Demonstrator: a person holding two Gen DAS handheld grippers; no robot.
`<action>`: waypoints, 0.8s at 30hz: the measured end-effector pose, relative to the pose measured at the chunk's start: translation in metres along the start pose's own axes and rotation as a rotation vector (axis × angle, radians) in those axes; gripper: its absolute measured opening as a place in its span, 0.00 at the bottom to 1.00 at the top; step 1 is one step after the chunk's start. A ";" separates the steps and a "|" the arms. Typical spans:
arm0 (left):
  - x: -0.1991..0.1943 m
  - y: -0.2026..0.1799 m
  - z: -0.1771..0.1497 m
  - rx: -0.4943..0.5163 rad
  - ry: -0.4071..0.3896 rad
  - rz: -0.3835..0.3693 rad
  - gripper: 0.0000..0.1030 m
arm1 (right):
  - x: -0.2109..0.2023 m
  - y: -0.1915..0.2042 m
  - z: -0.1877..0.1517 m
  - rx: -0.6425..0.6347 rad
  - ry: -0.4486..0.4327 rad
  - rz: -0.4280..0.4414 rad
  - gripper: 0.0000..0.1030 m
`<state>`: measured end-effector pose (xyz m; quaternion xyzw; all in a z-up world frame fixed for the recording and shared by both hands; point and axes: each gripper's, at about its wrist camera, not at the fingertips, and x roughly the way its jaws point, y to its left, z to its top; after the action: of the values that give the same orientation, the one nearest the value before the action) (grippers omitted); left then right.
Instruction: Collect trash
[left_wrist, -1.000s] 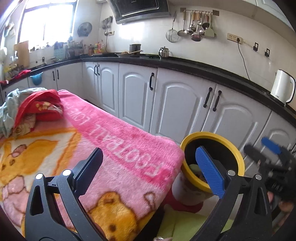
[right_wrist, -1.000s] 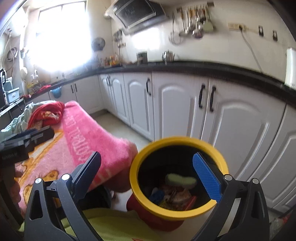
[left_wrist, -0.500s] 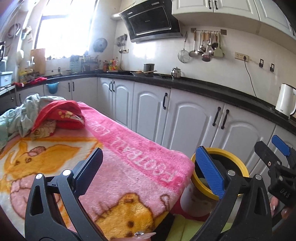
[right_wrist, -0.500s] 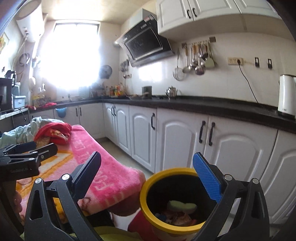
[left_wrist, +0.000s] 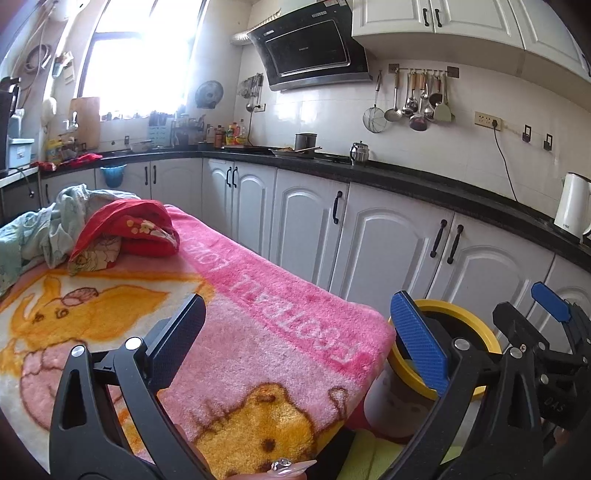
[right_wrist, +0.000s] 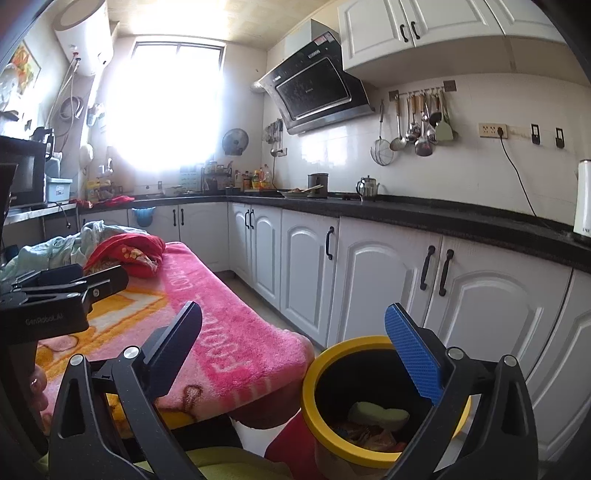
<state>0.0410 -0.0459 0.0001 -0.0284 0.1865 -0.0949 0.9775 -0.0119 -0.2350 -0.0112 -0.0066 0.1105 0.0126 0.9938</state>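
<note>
- Left wrist view: left claw (left_wrist: 299, 339) spread wide, nothing between its fingers, hovering over the near end of the pink blanket (left_wrist: 258, 332) that covers the bench.
- Blanket's right edge runs along a floor aisle; white cabinets (left_wrist: 388, 240) under a black worktop (left_wrist: 406, 181) line the far side of that aisle.
- Blanket's near corner droops just beside the trash bin (left_wrist: 469, 314), yellow rim, standing off the bench at lower right. The blue finger pad (left_wrist: 417, 343) hides most of the bin's mouth; contents not readable here.
- Right claw (left_wrist: 535, 314) seen at far right, beyond the bin, fingers apart.
- Far end of the bench: a red cloth bundle (left_wrist: 129, 229) and pale green clothes (left_wrist: 44, 229), heaped together. Middle of the blanket bare.
- White kettle (left_wrist: 572, 206) on the worktop at right.

- Right wrist view: right claw (right_wrist: 291, 347) also wide and empty, held above the bin (right_wrist: 332, 369).
- This view looks down into the bin: trash inside, a pale yellow-green piece (right_wrist: 376, 410) lying on top of mixed coloured wrappers (right_wrist: 362, 435). Bin's outer wall reads red below the rim.
- Blanket corner (right_wrist: 258, 365) overhangs next to the rim; touching or not, cannot tell.
- Left claw (right_wrist: 88, 280) enters from the left edge over the blanket; a hand's fingers (right_wrist: 37, 387) show below it.
- Floor aisle (right_wrist: 251, 291) between bench and cabinets shows open, running back towards the bright window (right_wrist: 166, 107).
</note>
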 end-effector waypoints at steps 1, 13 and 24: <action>0.000 0.000 0.000 -0.001 -0.002 0.001 0.89 | 0.001 -0.001 0.000 0.006 0.006 -0.004 0.94; -0.001 -0.001 0.000 0.002 -0.010 0.003 0.89 | 0.009 -0.006 -0.002 0.030 0.034 -0.020 0.94; -0.002 -0.001 0.001 0.001 -0.012 0.003 0.89 | 0.009 -0.007 -0.003 0.031 0.035 -0.022 0.94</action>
<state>0.0396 -0.0468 0.0014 -0.0283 0.1808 -0.0935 0.9787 -0.0036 -0.2417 -0.0156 0.0076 0.1279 0.0000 0.9918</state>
